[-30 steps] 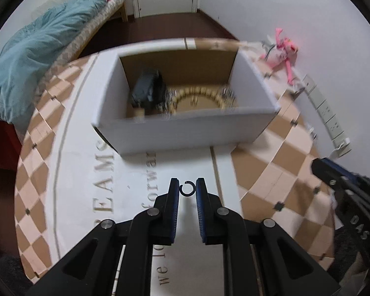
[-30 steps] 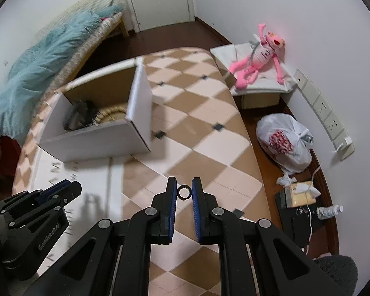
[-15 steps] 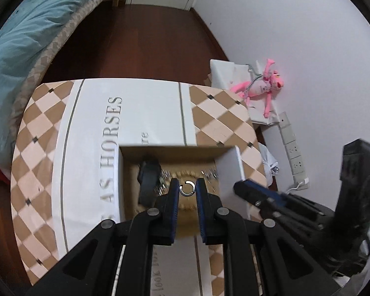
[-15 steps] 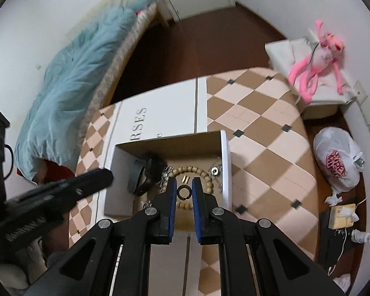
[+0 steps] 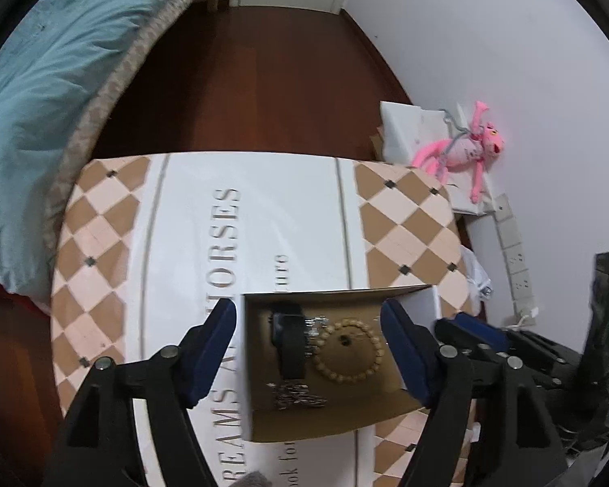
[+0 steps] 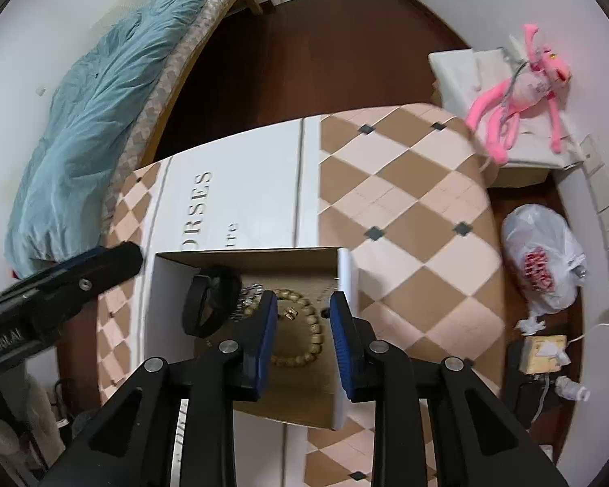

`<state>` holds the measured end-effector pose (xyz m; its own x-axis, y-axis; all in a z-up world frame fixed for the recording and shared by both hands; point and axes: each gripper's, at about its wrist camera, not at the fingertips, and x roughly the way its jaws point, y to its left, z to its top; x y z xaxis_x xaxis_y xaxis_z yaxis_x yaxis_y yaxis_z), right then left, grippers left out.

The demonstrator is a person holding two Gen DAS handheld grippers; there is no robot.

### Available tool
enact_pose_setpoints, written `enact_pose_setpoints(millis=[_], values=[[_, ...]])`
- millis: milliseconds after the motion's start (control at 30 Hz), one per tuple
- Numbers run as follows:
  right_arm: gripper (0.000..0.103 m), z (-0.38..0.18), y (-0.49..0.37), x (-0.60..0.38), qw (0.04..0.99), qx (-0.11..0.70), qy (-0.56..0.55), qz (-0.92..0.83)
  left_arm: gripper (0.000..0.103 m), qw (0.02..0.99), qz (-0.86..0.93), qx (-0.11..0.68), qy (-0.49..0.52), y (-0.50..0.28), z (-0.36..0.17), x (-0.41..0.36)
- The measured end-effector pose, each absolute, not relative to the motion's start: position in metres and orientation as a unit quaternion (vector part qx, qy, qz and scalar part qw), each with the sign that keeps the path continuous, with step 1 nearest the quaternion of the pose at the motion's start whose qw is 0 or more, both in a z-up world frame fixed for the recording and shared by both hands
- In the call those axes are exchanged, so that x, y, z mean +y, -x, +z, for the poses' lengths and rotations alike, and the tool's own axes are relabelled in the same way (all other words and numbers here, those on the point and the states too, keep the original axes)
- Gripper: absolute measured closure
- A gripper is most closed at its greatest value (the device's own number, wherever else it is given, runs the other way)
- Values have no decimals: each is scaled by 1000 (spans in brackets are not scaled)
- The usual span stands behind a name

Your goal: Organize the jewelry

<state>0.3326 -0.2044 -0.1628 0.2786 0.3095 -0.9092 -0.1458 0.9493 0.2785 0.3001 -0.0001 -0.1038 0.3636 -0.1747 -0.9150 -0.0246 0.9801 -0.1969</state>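
An open white cardboard box (image 5: 247, 369) (image 6: 162, 308) sits on the table. Inside lie a wooden bead bracelet (image 5: 351, 351) (image 6: 304, 324), a black band (image 5: 288, 341) (image 6: 207, 304), silver chain pieces (image 5: 298, 397) and a small ring (image 5: 347, 339) (image 6: 290, 314) within the bead circle. My left gripper (image 5: 308, 349) is wide open above the box, empty. My right gripper (image 6: 302, 324) is open above the box, empty. Each gripper shows in the other's view, the right one (image 5: 479, 330) and the left one (image 6: 81, 276).
The table (image 5: 288, 211) has a white runner with lettering and a checkered cloth. A bed with a blue quilt (image 5: 40, 81) stands left. A pink plush toy (image 6: 519, 89) lies on a white box at the right; a plastic bag (image 6: 544, 259) is on the floor.
Both grippers were shut on small rings over the box half a second ago. Both have opened now, and a ring lies inside the bead bracelet in the box.
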Motion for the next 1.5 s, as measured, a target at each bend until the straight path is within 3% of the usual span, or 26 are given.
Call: enact_pose_setpoints(millis=[67, 100, 133, 200, 233, 300, 333, 800, 1433, 1500], values=[[73, -159, -328, -207, 803, 579, -51, 128, 28, 825, -30, 559, 82, -296, -103, 6], [67, -158, -325, -208, 807, 577, -43, 120, 23, 827, -21, 557, 76, -292, -104, 8], [61, -157, -323, -209, 809, 576, -36, 114, 10, 828, -12, 556, 70, -288, -105, 10], [38, -155, -316, -210, 814, 572, -17, 98, 6, 833, 5, 550, 55, -278, -109, 13], [33, -155, -310, -210, 817, 570, -5, 89, 6, 834, 12, 549, 49, -273, -111, 14], [12, -158, -302, -210, 818, 570, 17, 73, 6, 837, 25, 546, 41, -260, -117, 16], [9, -161, -298, -208, 817, 572, 25, 67, 6, 838, 30, 544, 38, -256, -119, 17], [5, -160, -245, -204, 826, 561, 33, 42, 4, 849, 51, 526, 18, -202, -121, 10], [5, -4, -105, -229, 910, 413, 19, 32, 4, 912, 36, 408, 12, -84, 8, -8], [0, 10, -93, -230, 916, 399, 19, 29, 4, 916, 33, 399, 9, -73, 20, -11]])
